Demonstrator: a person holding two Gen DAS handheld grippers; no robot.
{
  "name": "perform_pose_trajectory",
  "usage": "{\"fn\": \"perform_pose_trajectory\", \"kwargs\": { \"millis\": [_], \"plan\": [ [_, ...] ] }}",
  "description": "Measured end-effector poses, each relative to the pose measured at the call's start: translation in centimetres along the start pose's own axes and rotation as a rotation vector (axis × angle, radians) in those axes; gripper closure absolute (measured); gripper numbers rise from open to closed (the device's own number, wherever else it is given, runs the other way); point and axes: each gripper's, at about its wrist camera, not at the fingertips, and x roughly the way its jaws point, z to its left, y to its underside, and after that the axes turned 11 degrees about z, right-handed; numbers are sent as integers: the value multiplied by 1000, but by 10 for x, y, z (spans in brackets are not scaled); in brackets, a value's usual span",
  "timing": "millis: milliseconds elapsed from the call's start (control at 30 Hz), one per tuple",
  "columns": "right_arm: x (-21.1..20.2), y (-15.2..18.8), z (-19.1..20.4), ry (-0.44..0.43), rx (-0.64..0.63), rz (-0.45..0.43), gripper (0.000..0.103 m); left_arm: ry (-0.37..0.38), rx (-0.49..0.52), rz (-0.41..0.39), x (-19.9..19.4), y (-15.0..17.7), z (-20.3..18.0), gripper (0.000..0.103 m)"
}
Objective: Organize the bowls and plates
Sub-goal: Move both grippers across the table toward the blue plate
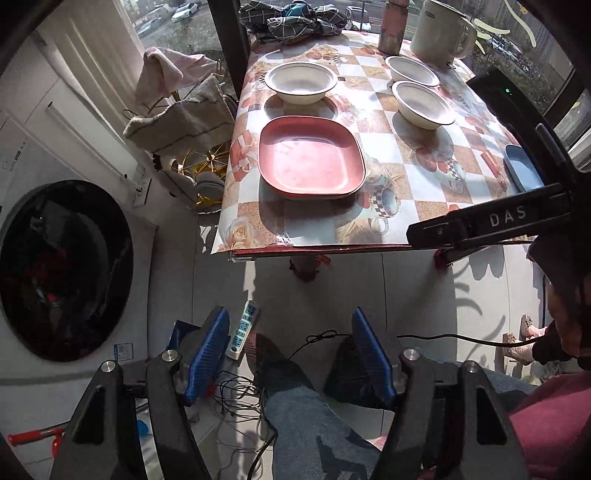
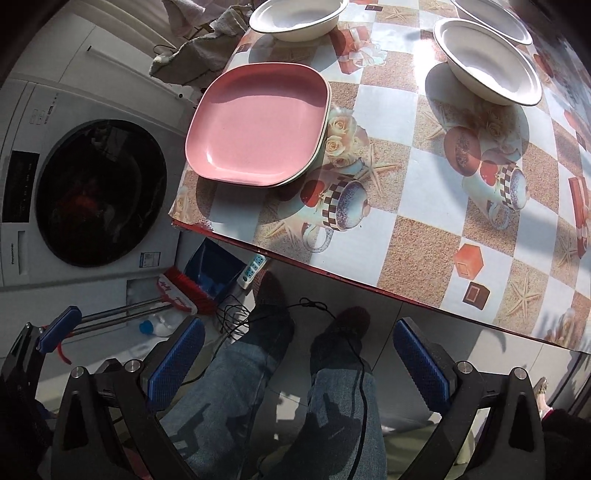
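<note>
Only our left view reaches the blue dish [image 1: 522, 168] at the table's right edge and the white kettle [image 1: 441, 33]. The pink plate [image 2: 258, 123], stacked on another, sits near the table's [image 2: 424, 229] left corner, three white bowls [image 1: 301, 81] behind it. Our left gripper [image 1: 291, 354] and right gripper [image 2: 295, 354] point steeply down over our knees, jaws wide and empty.
</note>
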Motion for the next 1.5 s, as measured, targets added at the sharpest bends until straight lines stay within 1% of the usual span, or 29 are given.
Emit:
{"fn": "perform_pose_trajectory", "kwargs": {
  "millis": [67, 133, 200, 267, 400, 533, 600, 667, 733, 800, 833, 900, 1000, 1133, 1267, 1333, 1433, 1500],
  "plan": [
    [-7, 3, -4, -33, 24, -14, 0, 6, -3, 0, -5, -5, 3, 30],
    [-13, 7, -12, -36, 49, -31, 0, -2, 14, 1, -8, -12, 2, 30],
    [-17, 12, -25, -46, 101, -42, 0, -3, 40, -2, -11, -19, -1, 28],
    [-20, 16, -40, -59, 167, -51, 0, 12, 76, -16, -14, -28, -6, 25],
    [-27, 28, -72, -71, 290, -89, 0, 62, 158, -6, -7, -59, -20, 25],
    [-40, 45, -110, -55, 429, -134, 0, 137, 259, 12, 2, -103, -49, 25],
    [-47, 55, -130, -67, 517, -156, 0, 180, 313, 20, 1, -125, -67, 25],
    [-54, 65, -146, -70, 595, -186, 0, 227, 371, 6, -3, -142, -83, 25],
    [-58, 74, -158, -60, 661, -226, 0, 251, 438, -7, -2, -156, -100, 25],
    [-58, 83, -164, -53, 715, -239, 0, 256, 487, 19, 5, -168, -116, 25],
    [-56, 88, -166, -63, 735, -240, 0, 265, 503, 39, 7, -172, -123, 25],
    [-52, 96, -170, -75, 754, -227, 0, 301, 523, 66, 9, -179, -138, 25],
    [-52, 100, -188, -43, 763, -202, 0, 317, 536, 92, 14, -185, -159, 25],
    [-57, 102, -222, -30, 738, -172, 0, 293, 524, 147, 31, -192, -192, 25],
    [-66, 95, -267, 7, 699, -126, 0, 258, 470, 194, 44, -202, -229, 25],
    [-76, 92, -291, 20, 680, -126, 0, 272, 448, 211, 45, -205, -247, 24],
    [-87, 83, -323, 57, 634, -102, 0, 252, 430, 223, 49, -210, -276, 24],
    [-94, 76, -340, 83, 595, -93, 0, 252, 395, 245, 55, -215, -293, 25]
  ]
}}
